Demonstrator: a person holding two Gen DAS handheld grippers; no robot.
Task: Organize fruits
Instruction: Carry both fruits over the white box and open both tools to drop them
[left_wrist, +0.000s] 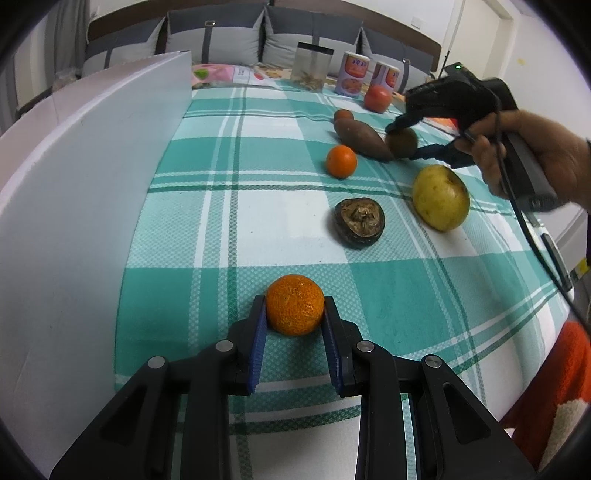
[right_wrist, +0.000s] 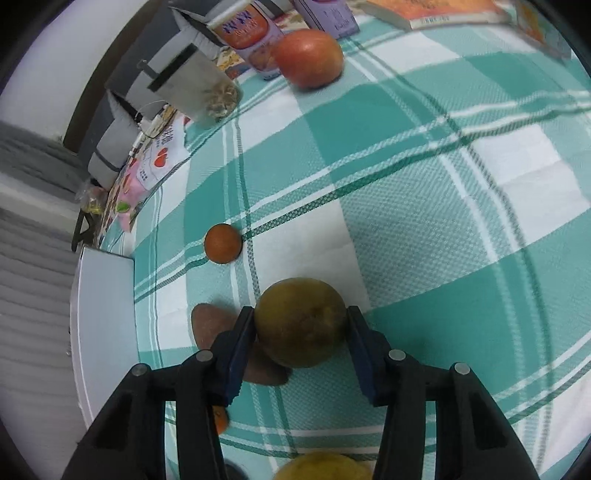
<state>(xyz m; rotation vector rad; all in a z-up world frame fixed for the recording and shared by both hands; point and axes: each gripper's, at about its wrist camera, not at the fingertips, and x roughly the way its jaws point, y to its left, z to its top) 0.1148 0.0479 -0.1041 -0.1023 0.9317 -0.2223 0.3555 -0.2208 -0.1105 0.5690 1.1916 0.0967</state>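
My left gripper (left_wrist: 294, 308) is shut on a bumpy orange (left_wrist: 294, 309) low over the checked cloth. My right gripper (right_wrist: 301, 321) is shut on a brown-green round fruit (right_wrist: 301, 323); in the left wrist view this fruit (left_wrist: 402, 142) sits between the right gripper's fingers beside the sweet potato (left_wrist: 362, 139). On the cloth lie a small orange (left_wrist: 341, 161), a yellow pear-like fruit (left_wrist: 440, 196), a dark dried fruit (left_wrist: 359, 222), a small brown fruit (left_wrist: 342, 115) and a red apple (left_wrist: 377, 98), which also shows in the right wrist view (right_wrist: 309, 58).
A white board (left_wrist: 74, 192) stands along the left side of the table. At the back stand a clear jar (left_wrist: 311, 66) and two cans (left_wrist: 352, 74). Books (right_wrist: 443, 11) lie at the far edge. Grey cushions line the back.
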